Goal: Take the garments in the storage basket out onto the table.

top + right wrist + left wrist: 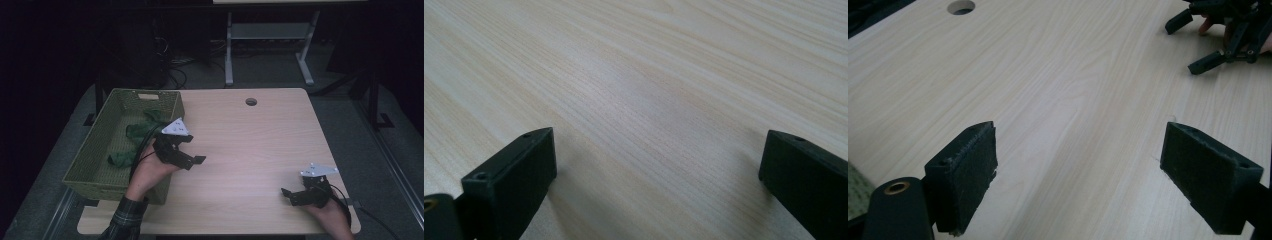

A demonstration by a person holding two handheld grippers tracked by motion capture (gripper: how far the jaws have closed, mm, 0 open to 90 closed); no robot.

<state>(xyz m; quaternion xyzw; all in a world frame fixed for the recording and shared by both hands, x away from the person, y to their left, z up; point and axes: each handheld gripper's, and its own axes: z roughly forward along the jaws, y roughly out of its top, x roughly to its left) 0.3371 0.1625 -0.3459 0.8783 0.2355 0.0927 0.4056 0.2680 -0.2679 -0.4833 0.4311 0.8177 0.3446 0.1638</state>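
The right hand-held gripper sits low at the near right of the tabletop, jaws wide apart and empty over bare wood. The left hand-held gripper, also spread open and holding nothing, hovers just beside the basket. A green cloth lies crumpled inside that basket, at the tabletop's left edge.

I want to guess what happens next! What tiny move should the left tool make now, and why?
Probably the left tool should swing back over the green woven basket toward the green cloth. Its jaws stand wide open with nothing between them, over bare table, right beside the basket, and the cloth is the nearest thing. The right tool is open too, far across the table.
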